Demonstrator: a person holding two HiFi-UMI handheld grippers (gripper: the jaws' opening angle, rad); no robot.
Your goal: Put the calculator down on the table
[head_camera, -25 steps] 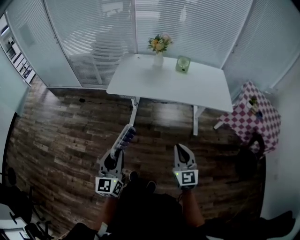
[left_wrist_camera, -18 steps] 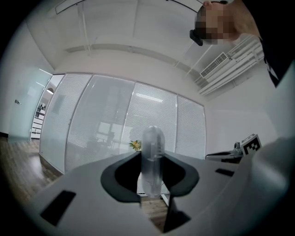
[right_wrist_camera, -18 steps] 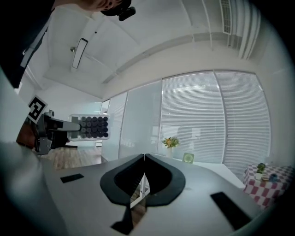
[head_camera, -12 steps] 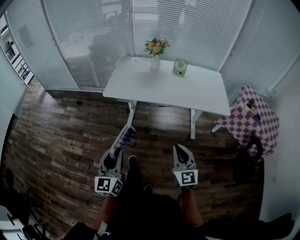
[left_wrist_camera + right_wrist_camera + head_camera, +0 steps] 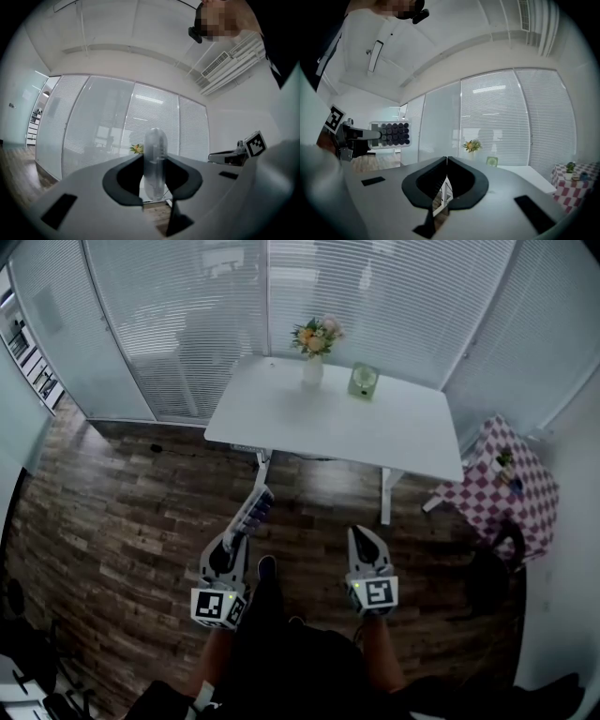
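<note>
Carried nearer the table, calculator stays clamped between left tongs.

I read the room as bright and evenly lit. Soft daylight enters through the white blinds beyond the far edge of the tabletop, whose white surface is washed out with little detail. The wood floor is darker, and the head view dims toward its lower corners. All three views bow straight lines near the edges; both gripper views end in a black circular border. In the left gripper view the calculator, close to the lens, is soft and out of focus.
</note>
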